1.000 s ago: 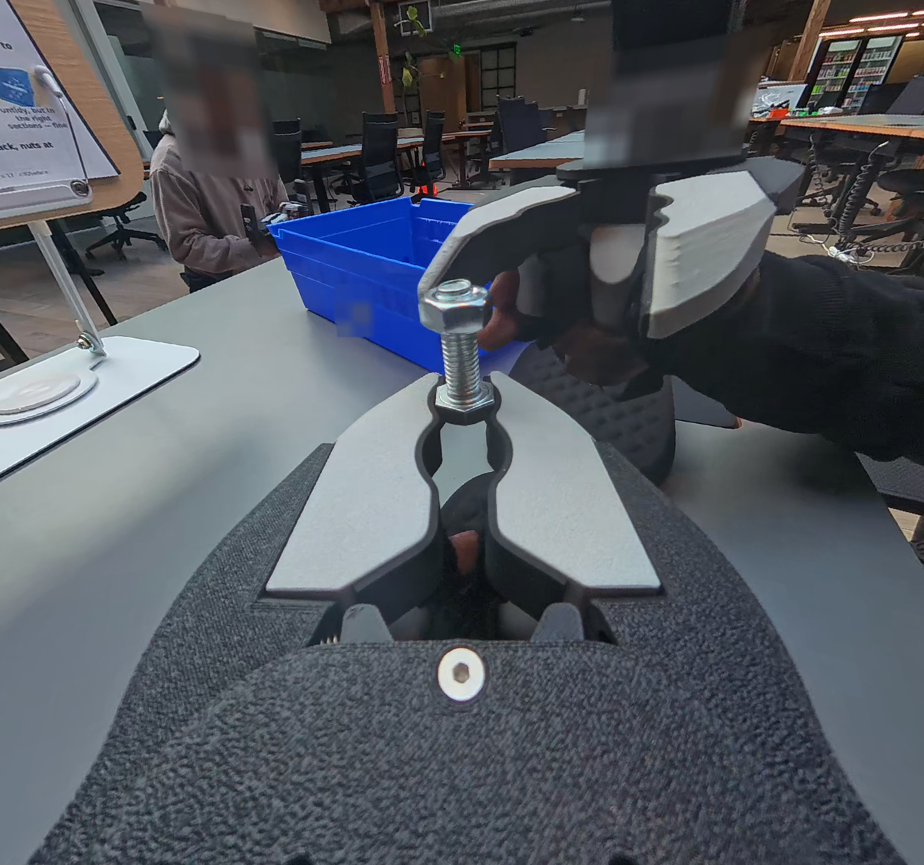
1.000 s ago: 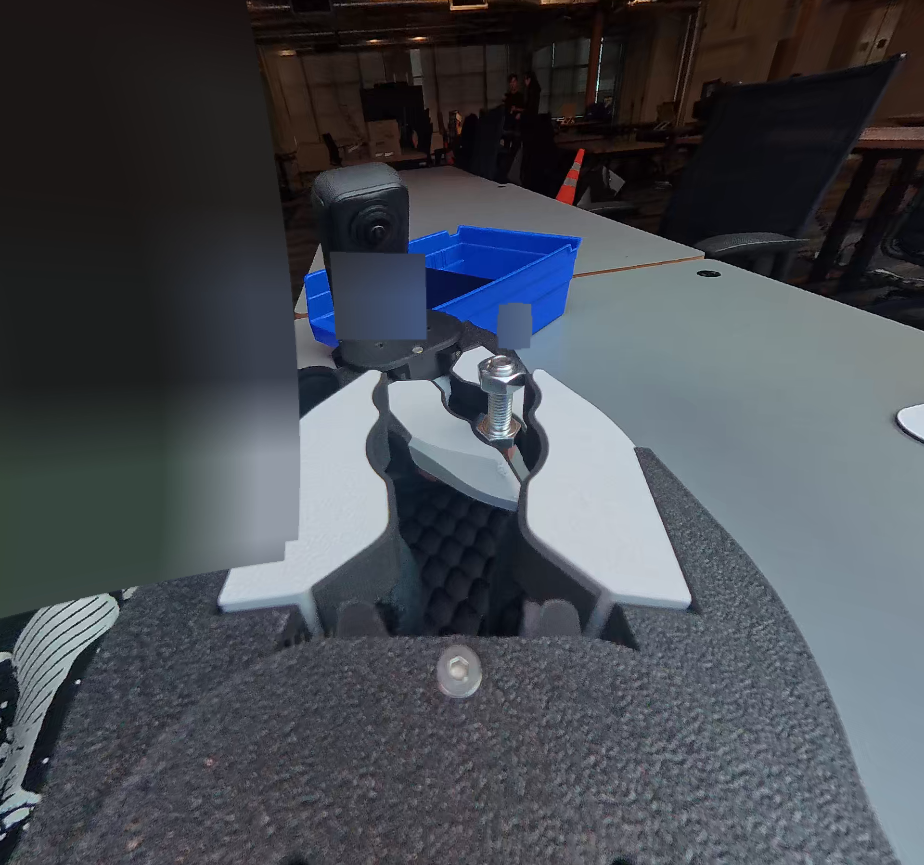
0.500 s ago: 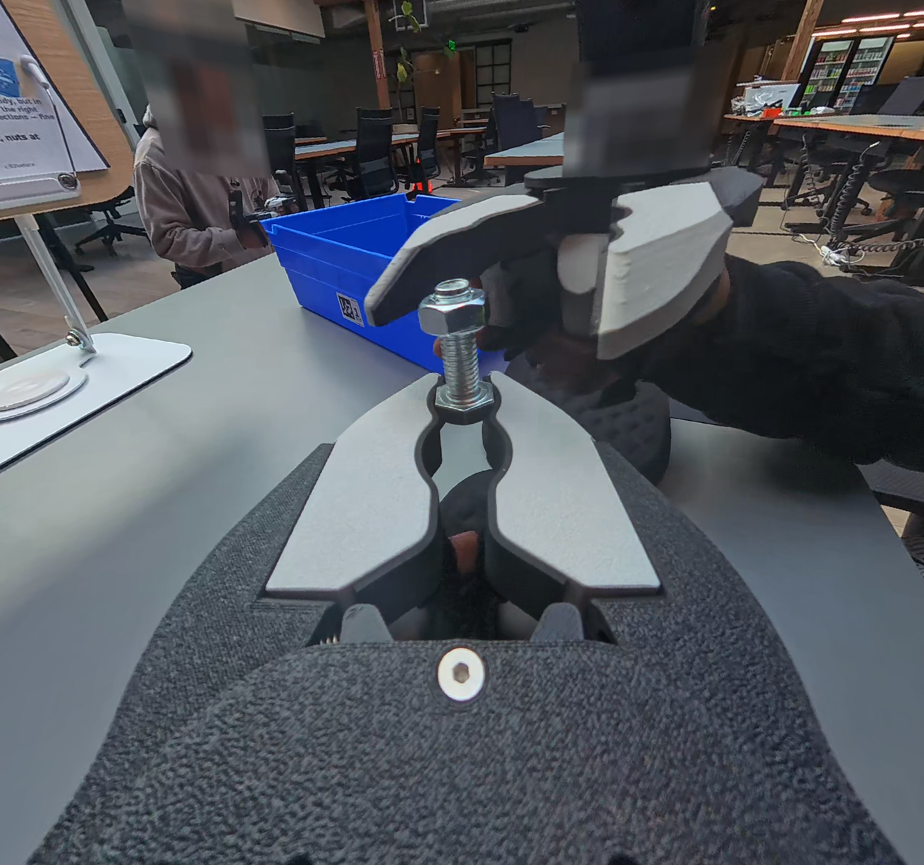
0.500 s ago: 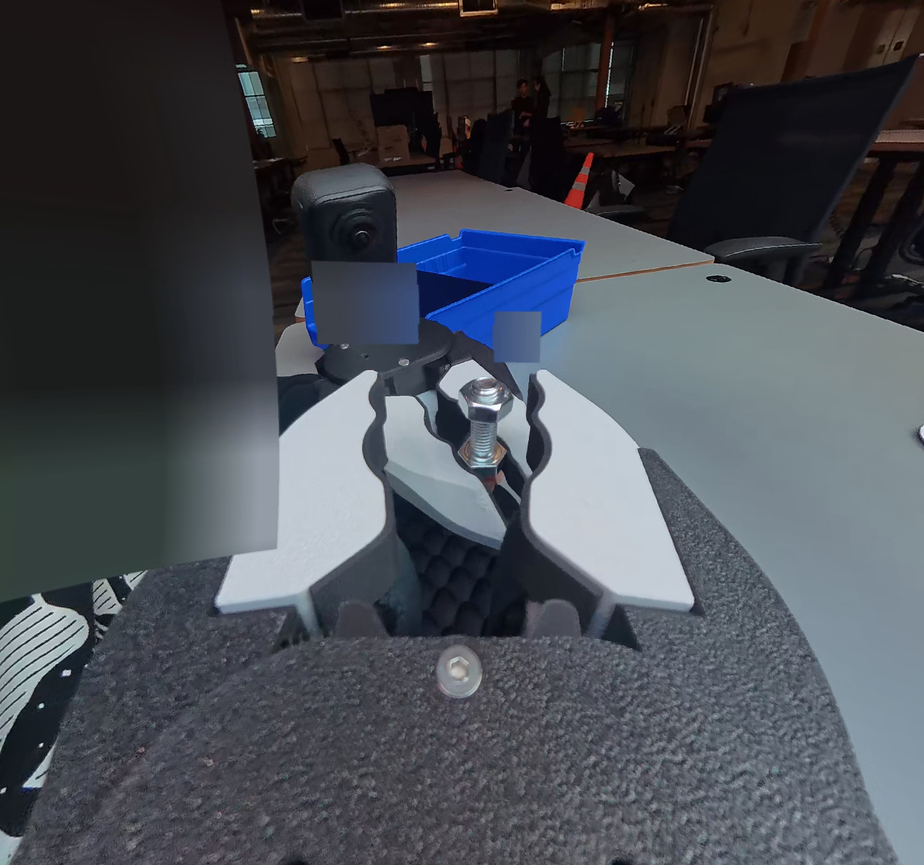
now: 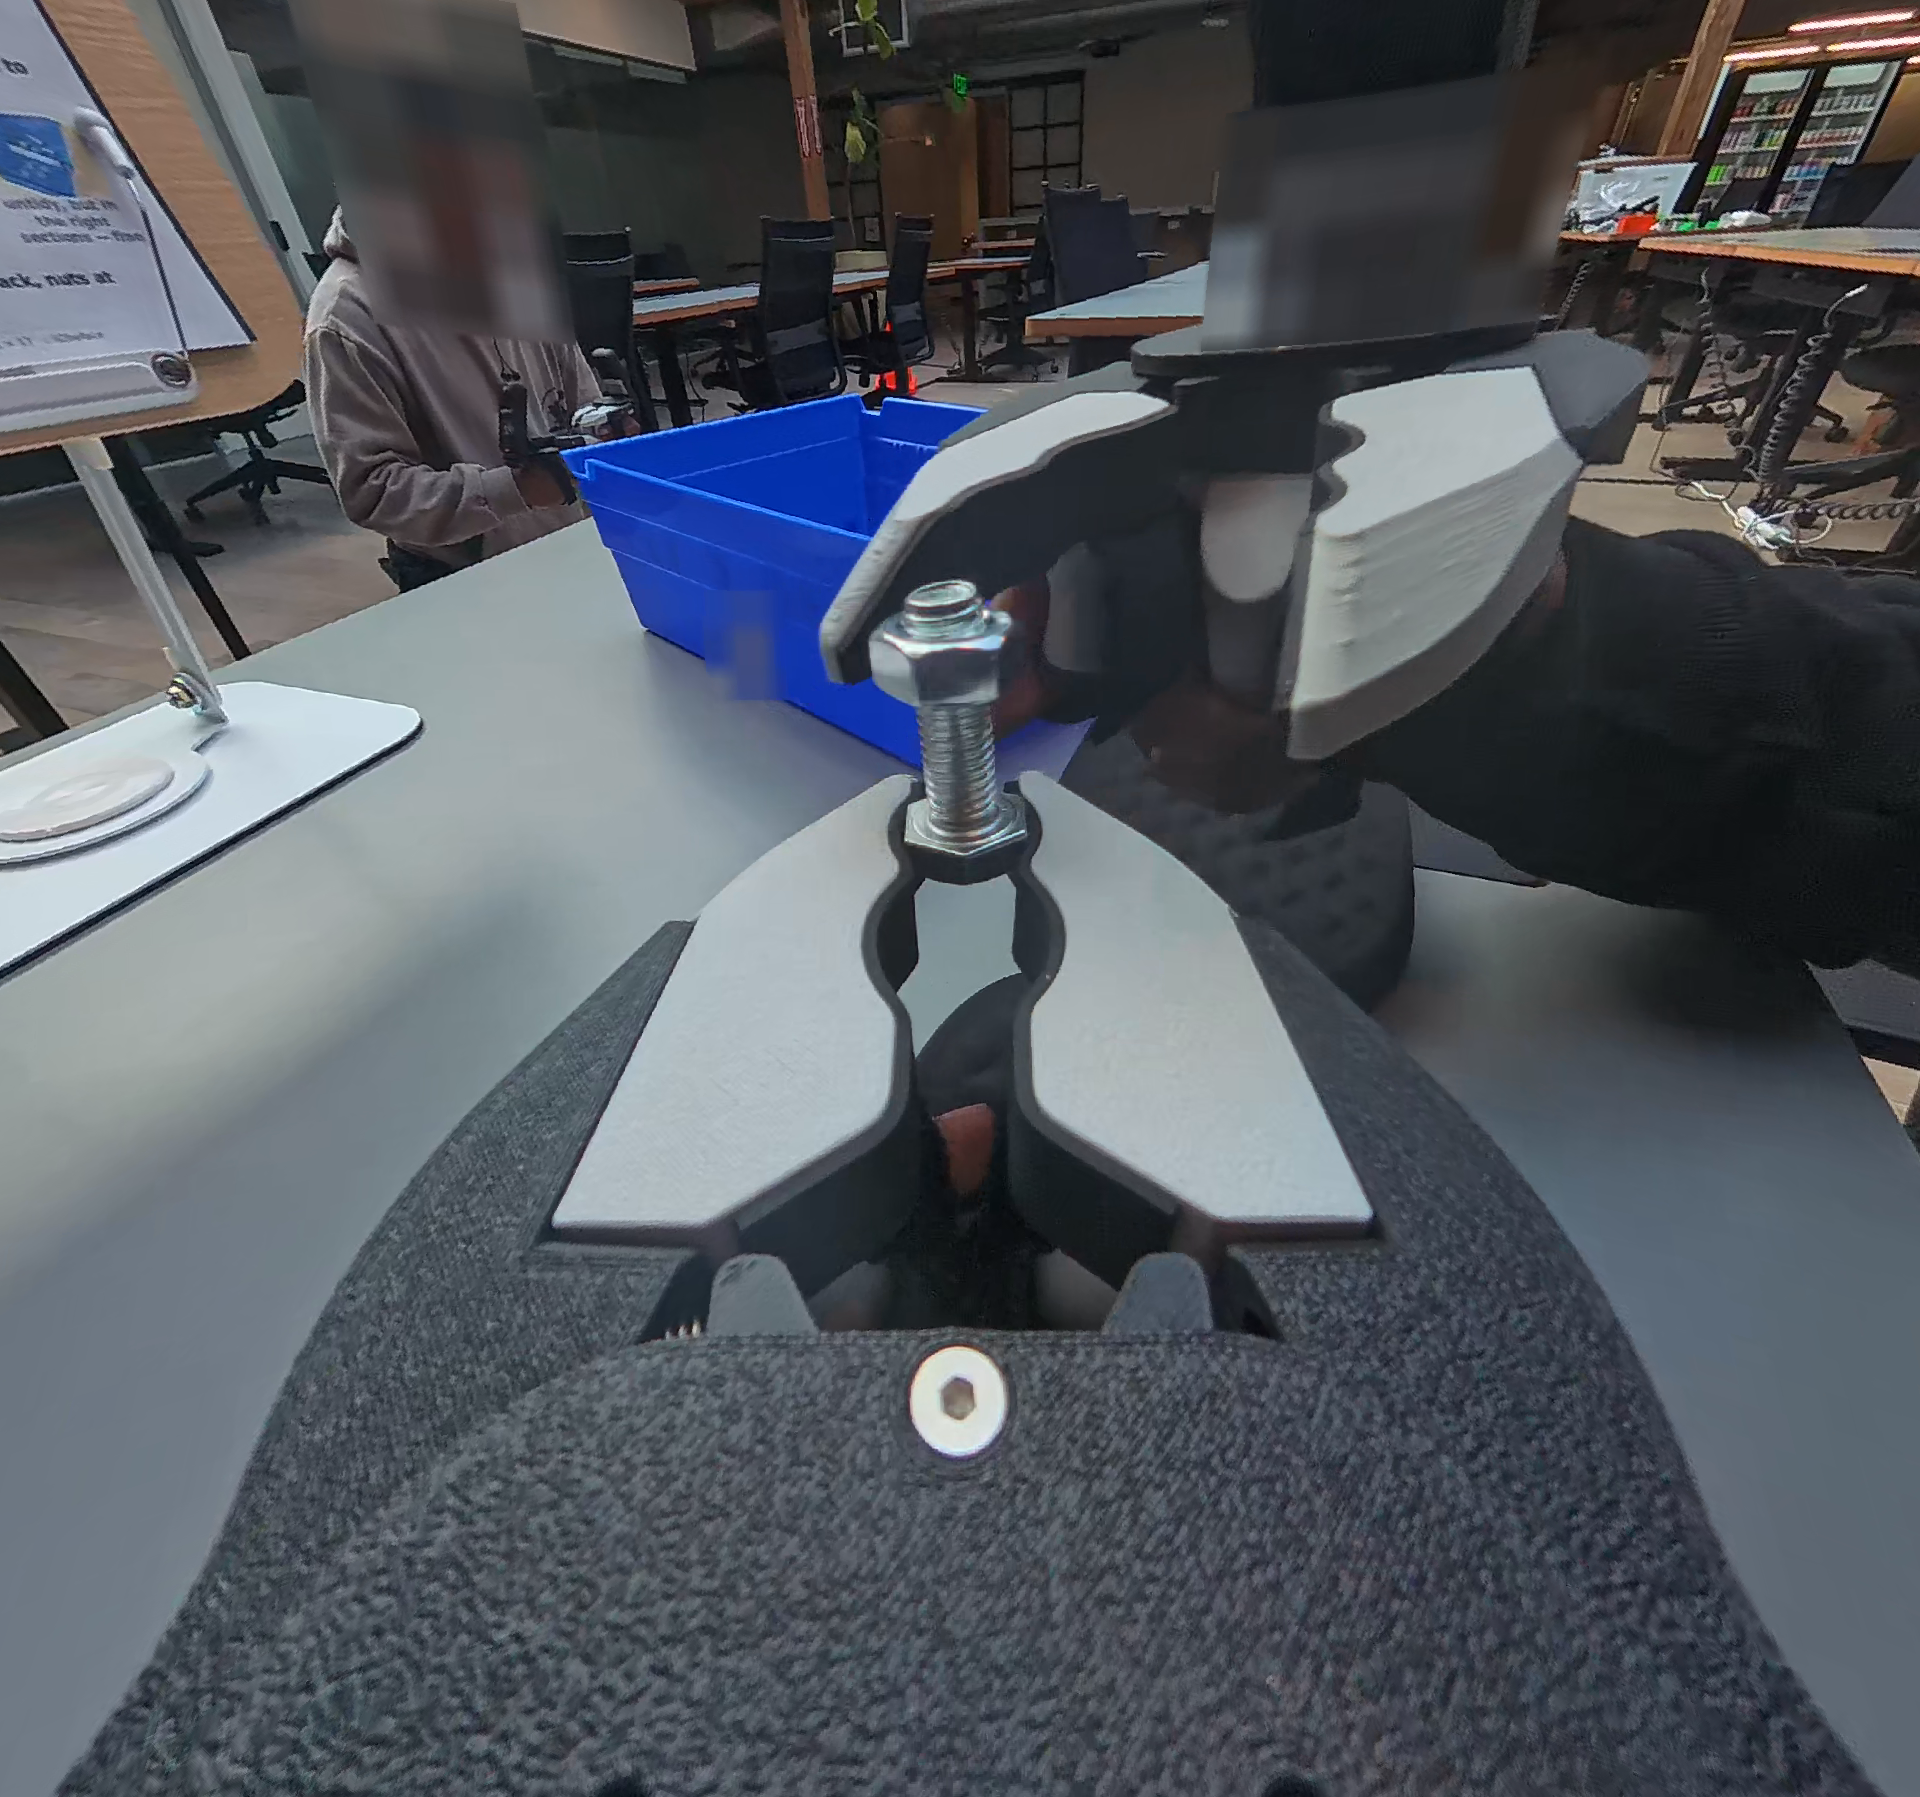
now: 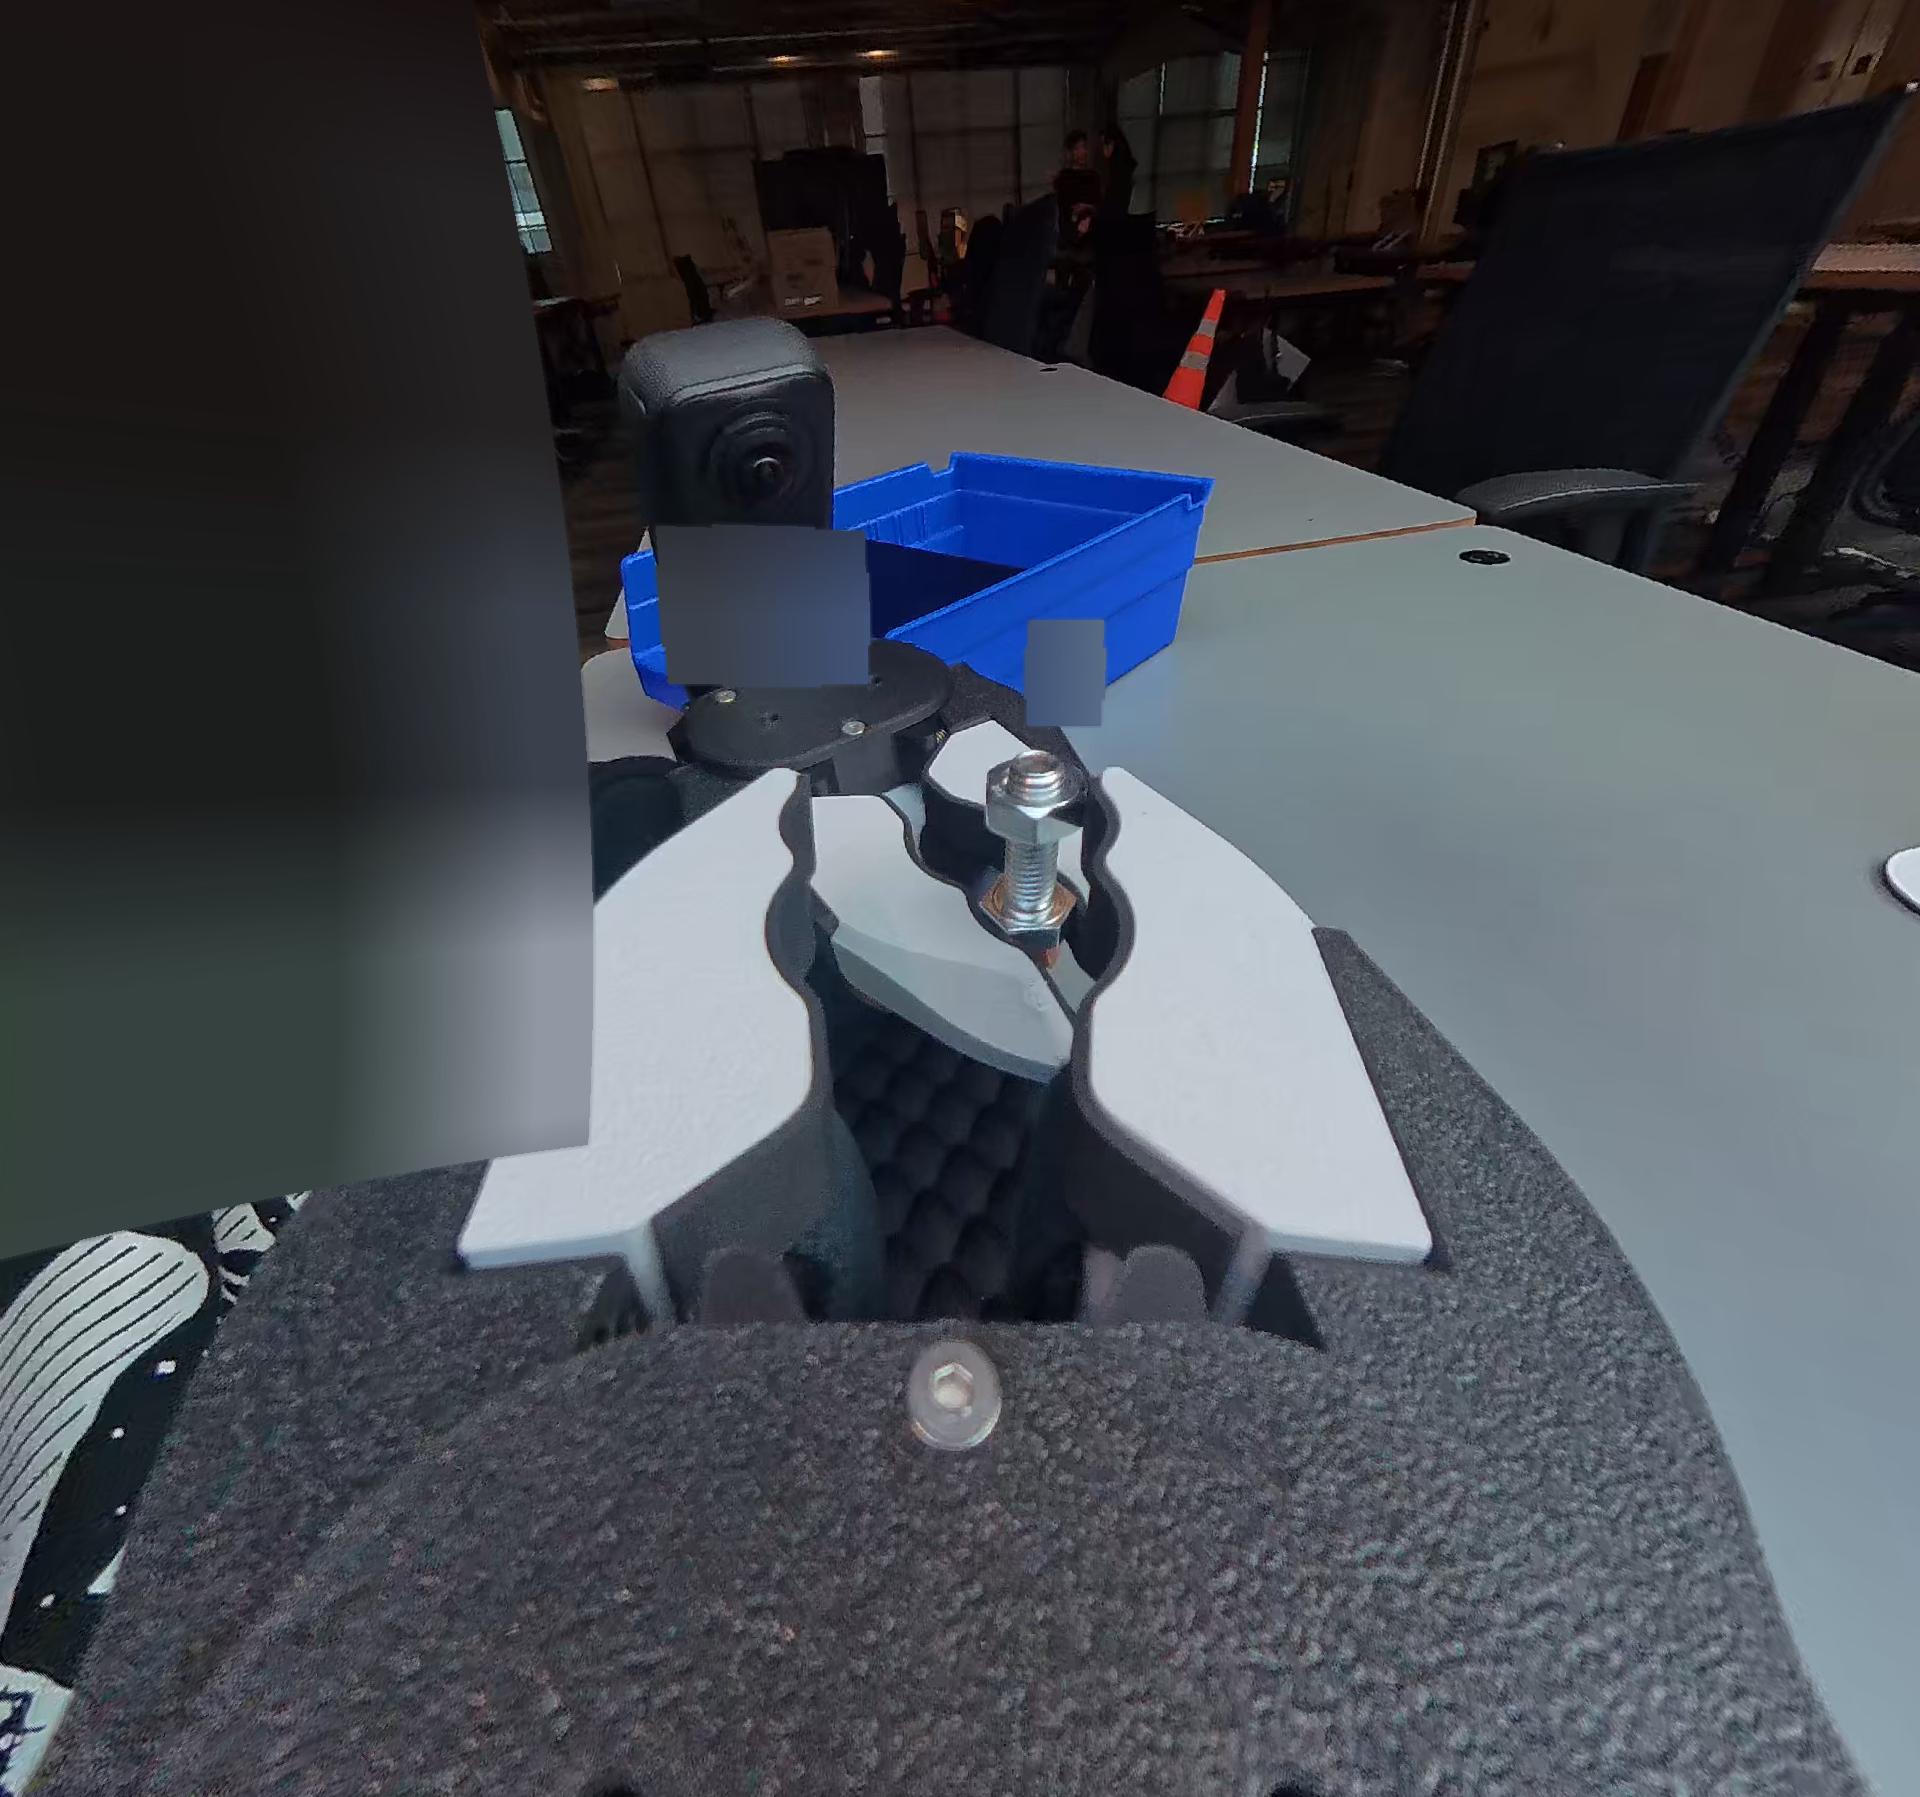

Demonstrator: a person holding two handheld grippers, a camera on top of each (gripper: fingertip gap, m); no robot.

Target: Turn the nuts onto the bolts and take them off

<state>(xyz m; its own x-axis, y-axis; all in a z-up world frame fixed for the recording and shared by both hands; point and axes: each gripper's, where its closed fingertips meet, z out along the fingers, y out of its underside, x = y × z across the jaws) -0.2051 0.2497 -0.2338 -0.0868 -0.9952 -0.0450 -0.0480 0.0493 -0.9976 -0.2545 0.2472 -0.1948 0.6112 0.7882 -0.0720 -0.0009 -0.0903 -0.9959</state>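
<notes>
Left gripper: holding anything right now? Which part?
Yes. The left gripper is shut on the bolt, clamped by its hex head, shank upright, nut near the top. The right gripper is open around the nut.

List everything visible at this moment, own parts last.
bolt: one, silver, upright, head clamped in the left gripper's tips
nut: one, silver, near the bolt's top
bin: one, blue, on the table behind the bolt
table: one, grey, under everything
sign stand: one, white base, far left
bystander: one, beige hoodie, behind the table
traffic cone: one, orange, background
left gripper: grey fingers, shut on the bolt
right gripper: grey fingers, open around the nut
gloved hand: black, holding the right gripper
</notes>
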